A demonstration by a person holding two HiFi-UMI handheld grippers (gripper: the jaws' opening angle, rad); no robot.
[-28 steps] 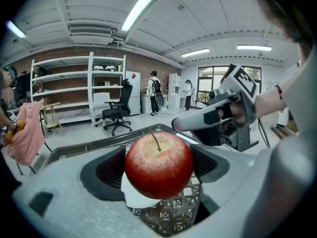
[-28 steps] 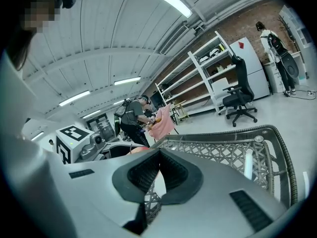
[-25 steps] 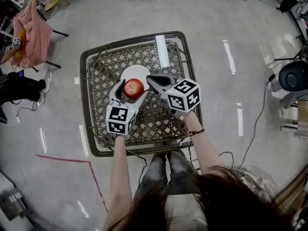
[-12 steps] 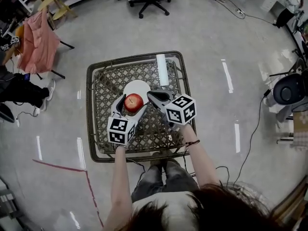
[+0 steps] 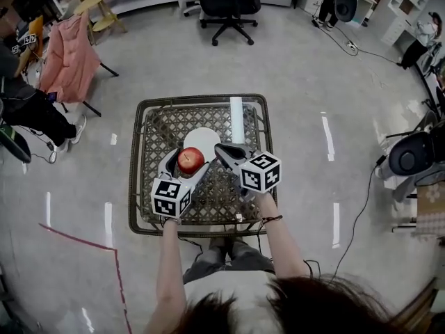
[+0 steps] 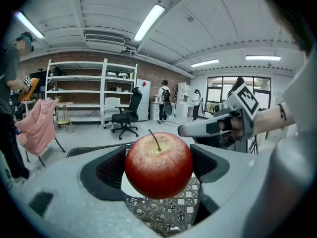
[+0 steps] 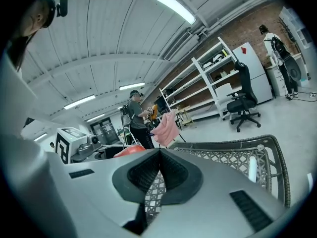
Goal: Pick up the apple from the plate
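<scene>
A red apple (image 5: 190, 158) with a thin stem is held between the pads of my left gripper (image 5: 186, 160), which is shut on it. In the left gripper view the apple (image 6: 158, 164) hangs above the woven table top, with the white plate (image 6: 130, 186) partly showing behind and below it. From the head view the white plate (image 5: 202, 140) lies just beyond the apple on the wicker table (image 5: 158, 132). My right gripper (image 5: 221, 149) is shut with nothing in it, just right of the apple. A sliver of the apple (image 7: 130, 151) shows in the right gripper view.
A white cylinder (image 5: 237, 117) lies along the table's far right side. A black office chair (image 5: 227, 2) stands beyond the table. Pink cloth (image 5: 67, 51) hangs over a chair at far left, beside a person (image 5: 28, 106). Cables run over the floor at right.
The head camera has risen and tilted, so the table looks smaller and more of the room shows. The apple stays clamped in my left gripper; the right gripper keeps its place beside it.
</scene>
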